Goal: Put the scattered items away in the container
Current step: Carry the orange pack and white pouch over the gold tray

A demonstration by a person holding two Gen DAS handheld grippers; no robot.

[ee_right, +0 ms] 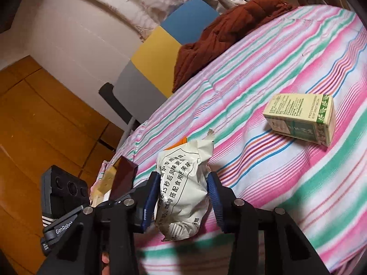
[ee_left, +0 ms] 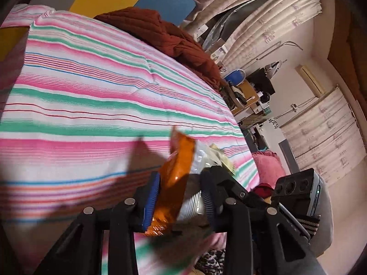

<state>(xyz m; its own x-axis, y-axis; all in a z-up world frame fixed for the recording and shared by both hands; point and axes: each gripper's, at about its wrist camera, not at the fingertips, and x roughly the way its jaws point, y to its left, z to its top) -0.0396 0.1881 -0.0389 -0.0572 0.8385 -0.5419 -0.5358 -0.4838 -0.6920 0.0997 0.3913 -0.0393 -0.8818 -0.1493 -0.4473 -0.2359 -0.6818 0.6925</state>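
Packets first: white packet (ee_right: 181,188) with black print sits upright between the pads of my right gripper (ee_right: 183,197), which is pinching it on both sides, long axis running away from me along the fingers. Orange packet (ee_left: 176,174), silver on its reverse, is pinched the same way in my left gripper (ee_left: 180,202), top corner pointing up and away. An orange edge shows just behind the white packet in the right wrist view, and a cream scrap shows beside the orange one in the left wrist view. So the two hands are close together, with the packets touching or nearly so; I cannot tell whether they are joined. Both are held clear above the striped bedspread (ee_right: 275,183), near its edge closest to me. Remaining loose item: cream-and-green box (ee_right: 300,119), lying flat on the bedspread, ahead and to the right of the right gripper and well apart from it. Its long axis runs across my line of reach, not along it. The left wrist view does not show the box, so I judge the right hand the nearer one for it, once emptied. The container is not identifiable in either view; something dark sits at the bed's edge to the left of the right gripper, but it is too unclear to name. Rust-brown garment (ee_right: 229,29) is heaped at the far edge.
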